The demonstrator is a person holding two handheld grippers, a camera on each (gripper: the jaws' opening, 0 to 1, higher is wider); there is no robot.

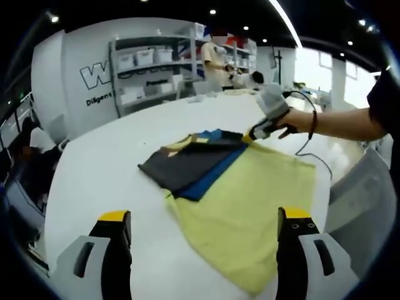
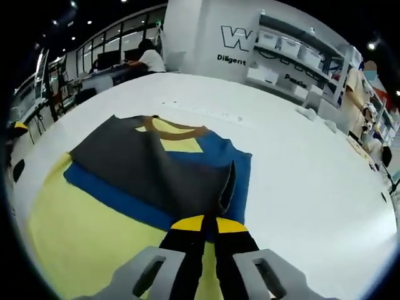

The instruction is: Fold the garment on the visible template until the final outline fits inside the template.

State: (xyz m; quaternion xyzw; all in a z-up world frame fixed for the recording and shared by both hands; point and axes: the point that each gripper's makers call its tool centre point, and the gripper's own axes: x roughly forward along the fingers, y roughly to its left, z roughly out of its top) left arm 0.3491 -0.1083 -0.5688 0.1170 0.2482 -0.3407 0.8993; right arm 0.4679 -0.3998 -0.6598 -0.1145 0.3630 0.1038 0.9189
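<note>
The garment (image 1: 187,162) lies part-folded on the white table: a dark grey layer over blue, with a yellow panel and a brown collar (image 2: 178,130). It rests on the upper part of a pale yellow template sheet (image 1: 250,206), which spreads out below it. My left gripper (image 1: 204,214) hangs open near the table's front, jaws wide apart, nothing between them. My right gripper (image 2: 203,226) is shut on a pinched-up fold of the garment's dark grey fabric (image 2: 229,184). A person's hand (image 1: 294,122) holds that gripper (image 1: 265,124) at the garment's far corner.
The white table (image 1: 112,156) is broad and rounded, with bare surface around the sheet. Shelves with white bins (image 1: 147,59) and people (image 1: 215,59) stand beyond it. A cable (image 1: 312,150) trails from the right gripper. A grey chair back (image 1: 365,194) stands at the table's right edge.
</note>
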